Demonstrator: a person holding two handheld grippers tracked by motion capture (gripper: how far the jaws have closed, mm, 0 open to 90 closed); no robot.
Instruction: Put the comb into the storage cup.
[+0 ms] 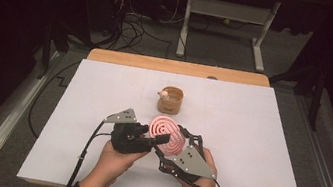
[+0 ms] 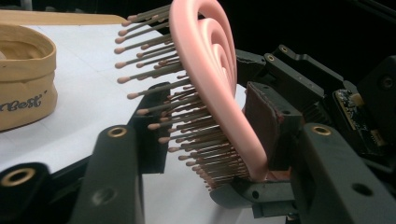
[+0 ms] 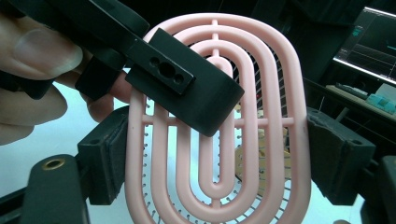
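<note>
A pink oval hairbrush (image 1: 165, 126) with concentric ribs and brown bristles is held above the white table between both grippers. In the left gripper view my left gripper (image 2: 208, 123) is shut on the brush (image 2: 210, 60): one jaw presses the bristle tips and the padded jaw presses the pink back. In the right gripper view my right gripper (image 3: 219, 158) clamps the two long edges of the brush (image 3: 261, 93). The left gripper's black jaw crosses the brush's back there. From above, the left gripper (image 1: 154, 139) and right gripper (image 1: 179, 141) meet at the brush.
A small tan paper tub (image 1: 170, 100) with a little pale figure (image 1: 164, 93) in it stands behind the brush on the white sheet (image 1: 258, 138). The same tub (image 2: 23, 84) sits at the left of the left gripper view. Table legs and cables lie beyond the far edge.
</note>
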